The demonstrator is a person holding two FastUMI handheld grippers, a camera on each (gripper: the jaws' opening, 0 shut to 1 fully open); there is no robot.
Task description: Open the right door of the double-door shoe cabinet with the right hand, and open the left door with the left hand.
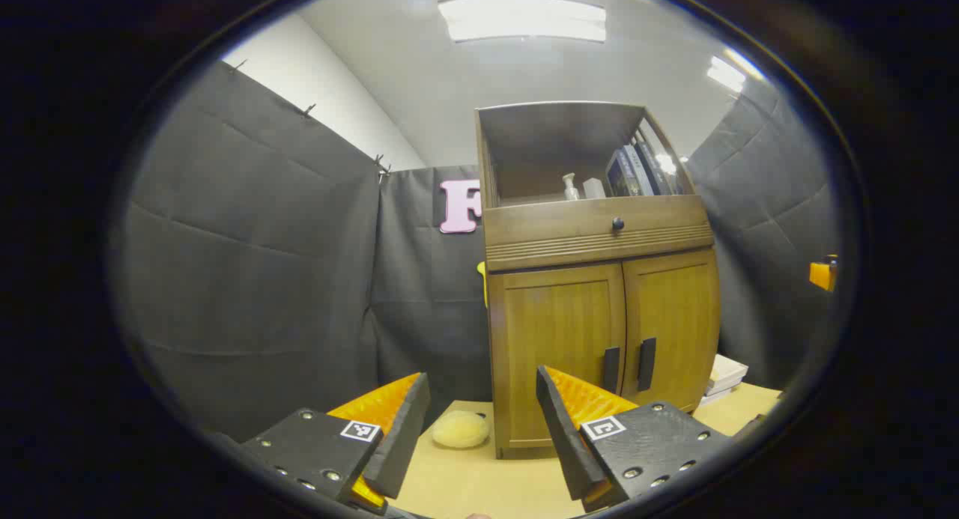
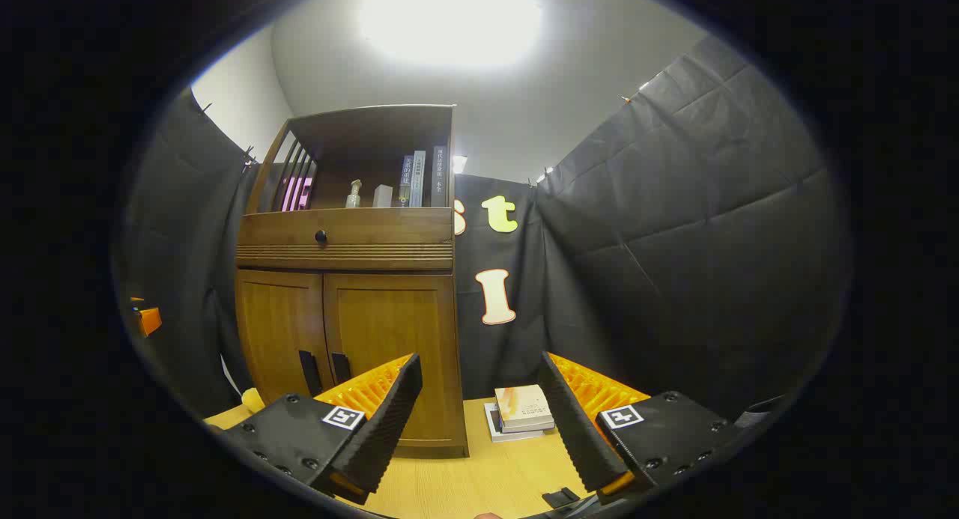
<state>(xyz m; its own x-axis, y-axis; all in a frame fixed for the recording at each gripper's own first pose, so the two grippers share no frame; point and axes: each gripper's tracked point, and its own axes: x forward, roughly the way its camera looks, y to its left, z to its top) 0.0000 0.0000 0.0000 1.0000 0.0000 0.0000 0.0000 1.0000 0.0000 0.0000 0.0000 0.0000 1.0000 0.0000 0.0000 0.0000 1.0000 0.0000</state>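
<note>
Presently, scene: a wooden double-door shoe cabinet (image 1: 599,279) stands on a pale tabletop (image 1: 479,481) in a booth walled with black cloth (image 1: 255,279), right of centre in the left gripper view and left of centre in the right gripper view.
Doors: left door (image 1: 558,347) and right door (image 1: 670,328) both closed, each with a dark vertical handle, the left handle (image 1: 611,369) and right handle (image 1: 646,363) side by side at the seam.
Left gripper (image 1: 483,414): bottom centre of its own view, fingers spread wide, nothing between them, well short of the cabinet.
Right gripper (image 2: 479,399): bottom centre of its own view, fingers spread wide and empty, apart from the doors.
Left gripper view alone: a pale fuzzy round object (image 1: 461,429) on the tabletop just beside the cabinet's lower left corner; ceiling light panels (image 1: 522,19) at the top.
Right gripper view alone: a small stack of books (image 2: 522,410) on the tabletop beside the cabinet, between the fingers.
Open top shelf (image 2: 359,167): holds a pump bottle (image 2: 353,194), a small pale box (image 2: 382,196) and upright books (image 2: 423,176) at one end.
Drawer (image 1: 596,231): closed, below the shelf, with one dark knob (image 1: 618,223); contents hidden.
Edges: a bit of the other gripper shows at the right rim of the left gripper view and the left rim of the right gripper view.
</note>
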